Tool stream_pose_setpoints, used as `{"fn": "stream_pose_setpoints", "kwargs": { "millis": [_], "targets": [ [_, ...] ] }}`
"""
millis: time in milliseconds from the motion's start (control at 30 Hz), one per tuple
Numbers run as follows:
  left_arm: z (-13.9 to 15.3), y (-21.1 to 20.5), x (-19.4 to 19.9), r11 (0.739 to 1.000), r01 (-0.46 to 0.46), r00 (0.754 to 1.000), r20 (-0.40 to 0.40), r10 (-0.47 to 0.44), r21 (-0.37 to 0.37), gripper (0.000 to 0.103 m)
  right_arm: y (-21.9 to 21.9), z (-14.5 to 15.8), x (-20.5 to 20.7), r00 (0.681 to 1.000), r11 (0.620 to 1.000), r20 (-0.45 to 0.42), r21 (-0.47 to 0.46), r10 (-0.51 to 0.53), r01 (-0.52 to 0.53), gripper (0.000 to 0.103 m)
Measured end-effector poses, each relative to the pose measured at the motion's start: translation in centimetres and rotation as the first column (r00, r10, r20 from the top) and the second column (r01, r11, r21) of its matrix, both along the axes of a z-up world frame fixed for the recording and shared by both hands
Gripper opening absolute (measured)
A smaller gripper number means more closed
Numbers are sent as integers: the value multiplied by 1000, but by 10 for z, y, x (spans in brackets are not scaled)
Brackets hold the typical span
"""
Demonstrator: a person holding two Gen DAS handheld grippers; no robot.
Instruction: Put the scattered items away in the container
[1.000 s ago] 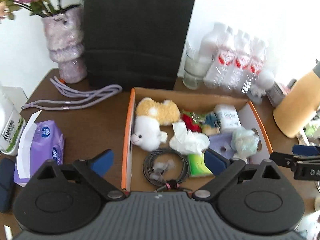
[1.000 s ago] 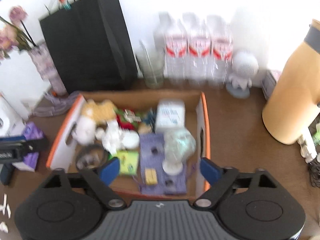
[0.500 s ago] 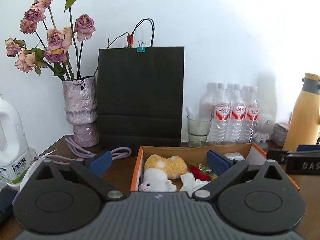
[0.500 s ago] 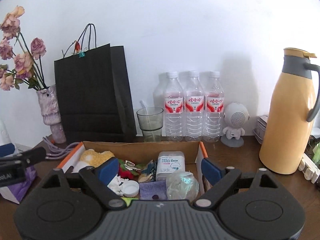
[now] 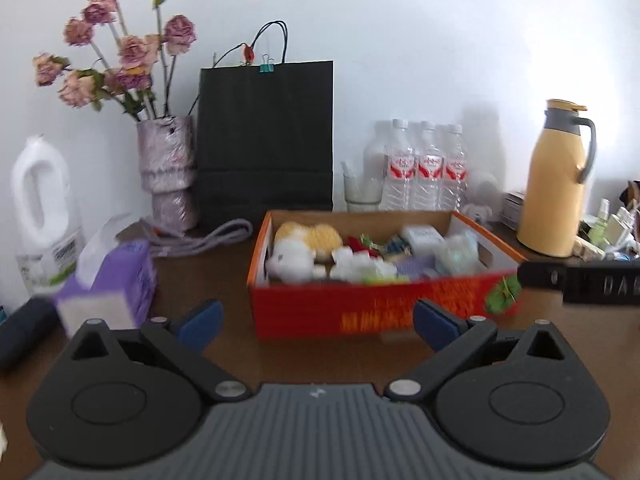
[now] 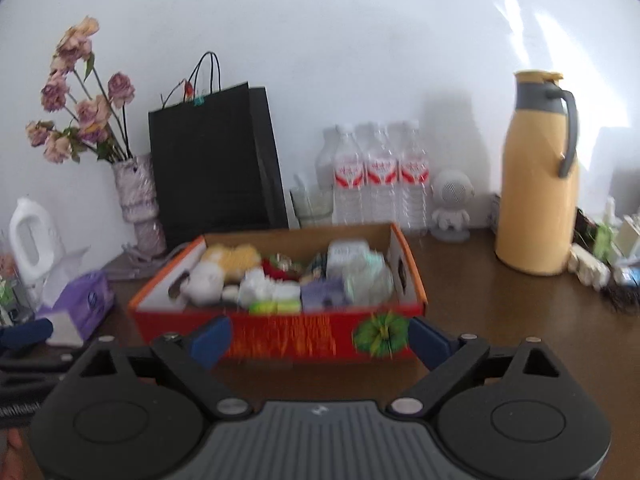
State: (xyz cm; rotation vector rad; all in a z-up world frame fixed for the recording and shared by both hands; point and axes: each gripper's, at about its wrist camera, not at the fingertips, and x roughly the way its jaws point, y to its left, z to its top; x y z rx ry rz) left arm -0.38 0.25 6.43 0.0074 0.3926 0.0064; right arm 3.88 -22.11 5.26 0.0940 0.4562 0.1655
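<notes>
An orange-red cardboard box (image 5: 360, 312) stands on the brown table, filled with small items: a white and yellow plush toy (image 5: 292, 260), crumpled tissue, a green packet, a white tub and a purple pouch. My left gripper (image 5: 316, 320) hovers in front of the box's near wall, open, with nothing between its blue pads. In the right wrist view the same box (image 6: 280, 336) shows from the front right. My right gripper (image 6: 318, 340) is just short of it with its jaws opening and nothing between them. One black finger of the right gripper (image 5: 580, 280) juts in at the left view's right edge.
Left of the box lie a purple tissue pack (image 5: 112, 280), a white jug (image 5: 40, 208) and a lilac cord (image 5: 216, 232). Behind it stand a vase of dried roses (image 5: 168, 168), a black paper bag (image 5: 266, 140), a glass (image 5: 360, 192) and water bottles (image 5: 428, 168). A yellow thermos (image 5: 556, 184) is at the right.
Both grippers have drawn back from above the box and sunk lower. The views went from looking down into it to facing its front wall from further off.
</notes>
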Motion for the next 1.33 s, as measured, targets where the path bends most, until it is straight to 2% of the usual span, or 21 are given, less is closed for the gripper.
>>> {"fn": "stream_pose_setpoints", "kwargs": {
  "millis": [200, 267, 367, 467, 767, 867, 967, 1067, 1333],
  "targets": [
    [-31, -3, -45, 1000, 0, 997, -74, -1, -15, 103, 9, -44, -56, 996, 997, -87, -60, 34, -39, 95],
    [-36, -2, -50, 1000, 12, 995, -96, -14, -26, 103, 12, -56, -61, 991, 996, -132, -81, 33, -44, 95],
    [-44, -1, -44, 1000, 2, 991, -133, -3, -2, 103, 18, -67, -62, 986, 993, -162, -105, 38, -56, 95],
    [-52, -4, -32, 999, -9, 981, -191, 16, 35, 103, 22, -72, -57, 982, 993, -183, -93, 54, -72, 95],
    [-70, -6, -12, 998, -2, 957, -289, 20, 62, 103, 24, -80, -39, 975, 993, -223, -108, 23, -48, 98],
    [-73, -5, -9, 999, -2, 956, -293, 16, 48, 103, 28, -81, -36, 973, 990, -231, -130, 25, -56, 103],
    [-74, -4, -7, 999, -4, 956, -292, 17, 45, 103, 30, -81, -33, 972, 989, -235, -137, 18, -51, 103],
    [-74, 0, -5, 1000, -8, 953, -302, 10, 9, 103, 30, -81, -31, 972, 990, -235, -136, 11, -45, 103],
    [-74, 0, -4, 1000, -6, 953, -303, 7, 7, 103, 31, -82, -29, 972, 990, -235, -138, 0, -33, 103]
  ]
}}
